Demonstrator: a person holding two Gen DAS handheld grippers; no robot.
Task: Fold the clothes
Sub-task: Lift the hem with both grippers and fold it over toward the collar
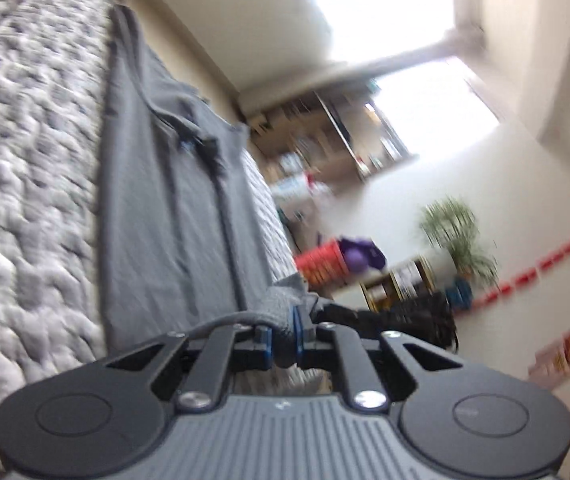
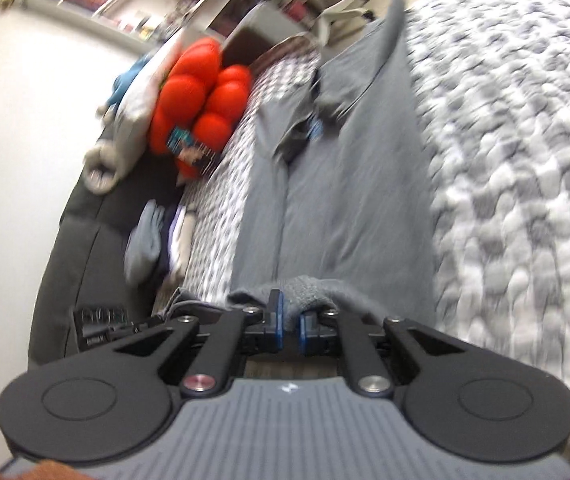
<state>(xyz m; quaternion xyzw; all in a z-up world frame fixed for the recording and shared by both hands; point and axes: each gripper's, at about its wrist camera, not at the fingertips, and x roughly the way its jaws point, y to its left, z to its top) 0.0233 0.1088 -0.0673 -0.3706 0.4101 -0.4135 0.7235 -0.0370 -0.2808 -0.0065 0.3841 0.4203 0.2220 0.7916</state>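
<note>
Left wrist view: the left gripper (image 1: 283, 338) is clenched on a bunched, ribbed edge of the grey garment (image 1: 157, 208), cloth wedged between the blue pads. The garment runs away from it in a long strip over the quilt (image 1: 25, 168), and at the far end the other gripper shows as a small dark shape pinching the opposite edge. Everything is smeared with motion blur, so the fine folds are hard to read.

Right wrist view, same story mirrored: the right gripper (image 2: 290, 322) has its pads closed down near the ribbed hem, which bulges just above them; the cloth seems caught there, though the nip itself is partly hidden. Beyond it the garment (image 2: 349, 200) stretches along the quilt (image 2: 525, 160), and an orange cushion (image 2: 201, 100) sits off the quilt's left side among other clutter.

My read: this is the carry-over stage of a fold. Both ends of one long edge are gripped and coming off the quilt, the cloth pulled fairly straight between the hands.

Next, I'd say, both hands need to travel together across the garment, keeping that edge taut and level, lay it onto the far side so the edges meet, then let go. Uneven pace between the hands would skew the fold.
</note>
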